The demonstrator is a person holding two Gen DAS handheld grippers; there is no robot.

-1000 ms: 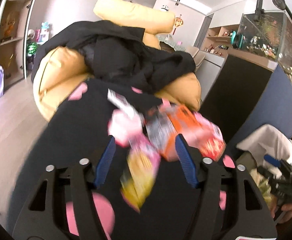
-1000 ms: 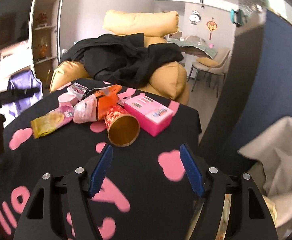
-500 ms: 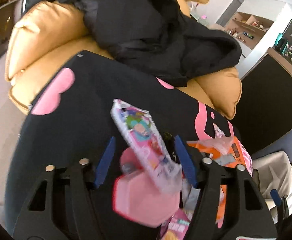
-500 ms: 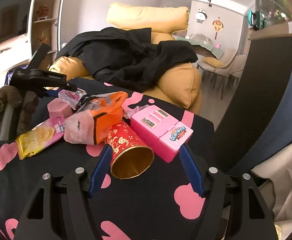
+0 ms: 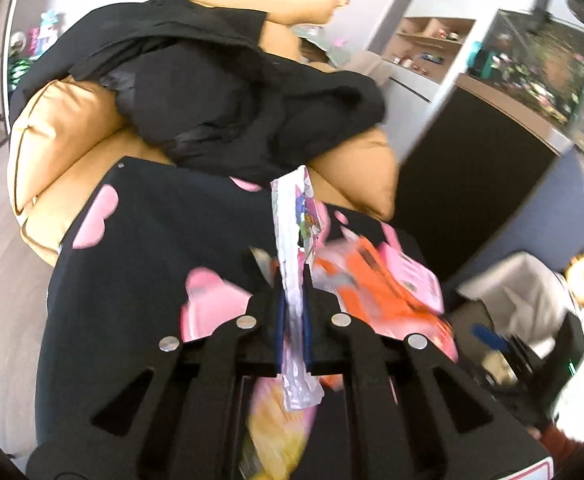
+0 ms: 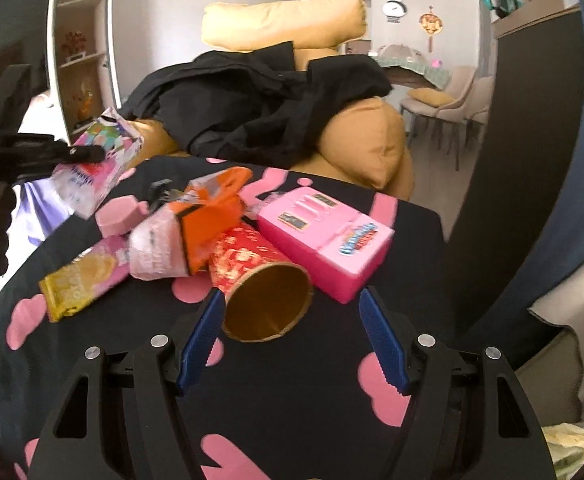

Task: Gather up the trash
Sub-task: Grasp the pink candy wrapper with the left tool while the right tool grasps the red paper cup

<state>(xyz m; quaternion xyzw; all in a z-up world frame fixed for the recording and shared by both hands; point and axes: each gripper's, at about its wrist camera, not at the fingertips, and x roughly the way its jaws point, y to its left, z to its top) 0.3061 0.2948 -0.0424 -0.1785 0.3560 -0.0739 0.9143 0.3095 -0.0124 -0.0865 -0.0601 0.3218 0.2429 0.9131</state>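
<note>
Only the right view shows the sofa's (image 6: 368, 148) far room and the red cup (image 6: 259, 280) lying before the wide-open right gripper (image 6: 289, 342). The left gripper (image 5: 293, 312) clenches a wrapper (image 5: 292, 248) above the table (image 5: 139, 248); trash beneath blurs.

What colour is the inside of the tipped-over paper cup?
Gold inside the paper cup, red patterned outside; clearest in the right wrist view.

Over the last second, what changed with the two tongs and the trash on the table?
The left tongs closed on the colourful wrapper and lifted it off the pile. The right tongs advanced, open, toward the red paper cup. The pink toy box and orange packet stayed put.
</note>
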